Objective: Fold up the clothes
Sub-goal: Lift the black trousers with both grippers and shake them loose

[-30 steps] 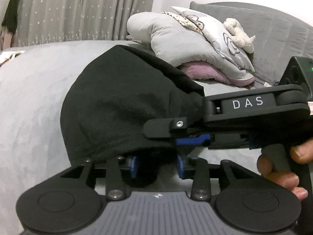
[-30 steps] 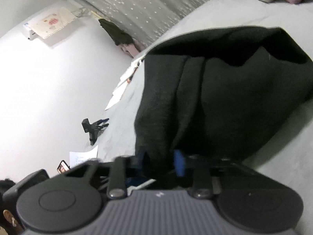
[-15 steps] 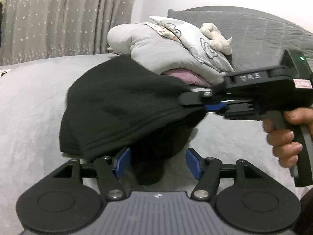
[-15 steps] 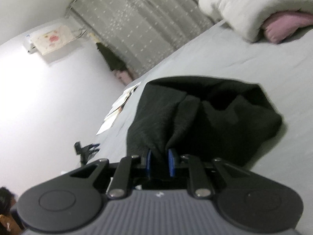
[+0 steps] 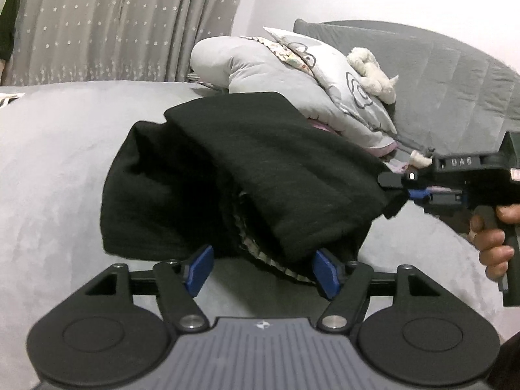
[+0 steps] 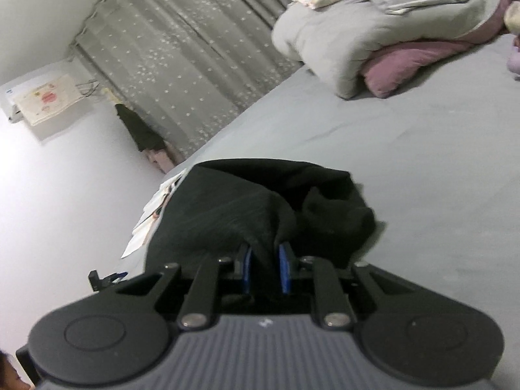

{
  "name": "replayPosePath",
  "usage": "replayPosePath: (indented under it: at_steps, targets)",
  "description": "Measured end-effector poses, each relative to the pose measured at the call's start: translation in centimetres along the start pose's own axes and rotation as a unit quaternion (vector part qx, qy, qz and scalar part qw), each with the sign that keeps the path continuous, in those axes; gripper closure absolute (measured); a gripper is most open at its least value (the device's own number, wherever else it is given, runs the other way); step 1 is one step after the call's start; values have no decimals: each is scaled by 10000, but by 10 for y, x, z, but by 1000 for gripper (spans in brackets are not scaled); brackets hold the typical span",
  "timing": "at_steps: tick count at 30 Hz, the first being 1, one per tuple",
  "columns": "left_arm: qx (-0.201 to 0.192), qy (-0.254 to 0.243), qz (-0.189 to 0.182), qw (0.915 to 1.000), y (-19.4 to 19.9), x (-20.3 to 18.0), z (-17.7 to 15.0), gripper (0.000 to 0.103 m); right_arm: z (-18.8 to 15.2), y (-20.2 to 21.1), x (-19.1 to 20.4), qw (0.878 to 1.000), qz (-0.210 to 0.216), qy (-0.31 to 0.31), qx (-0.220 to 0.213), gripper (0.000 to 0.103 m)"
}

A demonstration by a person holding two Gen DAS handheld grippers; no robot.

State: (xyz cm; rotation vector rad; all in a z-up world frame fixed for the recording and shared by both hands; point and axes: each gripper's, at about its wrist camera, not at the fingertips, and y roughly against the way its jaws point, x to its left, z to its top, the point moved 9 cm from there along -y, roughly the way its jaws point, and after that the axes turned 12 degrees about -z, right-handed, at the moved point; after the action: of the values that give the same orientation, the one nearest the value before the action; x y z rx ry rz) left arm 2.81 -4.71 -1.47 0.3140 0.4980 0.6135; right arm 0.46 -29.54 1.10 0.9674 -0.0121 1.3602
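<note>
Left wrist view: the left hand-held gripper has its 2 blue fingers spread wide apart, gripping nothing. 1 black garment lies folded in a heap on the grey bed, just beyond those fingers; its near edge hangs over the gap between them, and whether it touches the pads cannot be told. A patterned lining shows at the garment's lower fold. At the right, the right hand-held gripper reaches in sideways, clamped on the garment's right corner, which is lifted off the bed. Its body carries 3 pale letters, too blurred to read for certain. The person's right hand wraps its handle. Behind the garment sit 1 bundled grey quilt, 1 patterned pillow and 1 cream soft toy, in front of the grey headboard. A star-dotted curtain fills the left background.

Right wrist view: the right hand-held gripper has its 2 blue fingers close together, pinching a ridge of the black garment, which spreads away from the fingers onto the bed. The quilt rests on 1 pink cushion. Loose papers lie at the bed's edge beside the garment. A white unit on the wall has a printed cover, unreadable.
</note>
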Motion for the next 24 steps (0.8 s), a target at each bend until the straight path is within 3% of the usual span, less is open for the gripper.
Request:
replayPosePath:
  at_steps: [8, 10, 11, 13, 18, 20, 24]
  targets:
    - [-354, -230, -708, 9966, -1, -31, 1, 35, 1, 1, -29, 9958, -866, 209, -213, 89]
    - [-468, -303, -805, 9952, 1, -36, 1, 35, -2, 6, -31, 9907, -1278, 408, -228, 99]
    - [-557, -312, -815, 9946, 1, -38, 3, 32, -2, 6, -34, 9886, -1408, 466, -240, 99]
    - [-716, -278, -785, 9939, -1, -37, 6, 26, -1, 7, -34, 9909, -1263, 426, -206, 96]
    - [-982, 195, -929, 9906, -1, -23, 8, 26, -8, 14, -3, 9958, -641, 644, -141, 82]
    - [-1066, 146, -950, 9896, 3, -25, 10, 26, -12, 13, 8, 9963, -468, 708, -108, 77]
    - [-942, -160, -816, 9921, -1, -29, 3, 26, -24, 6, 57, 9953, 333, 903, 106, 66]
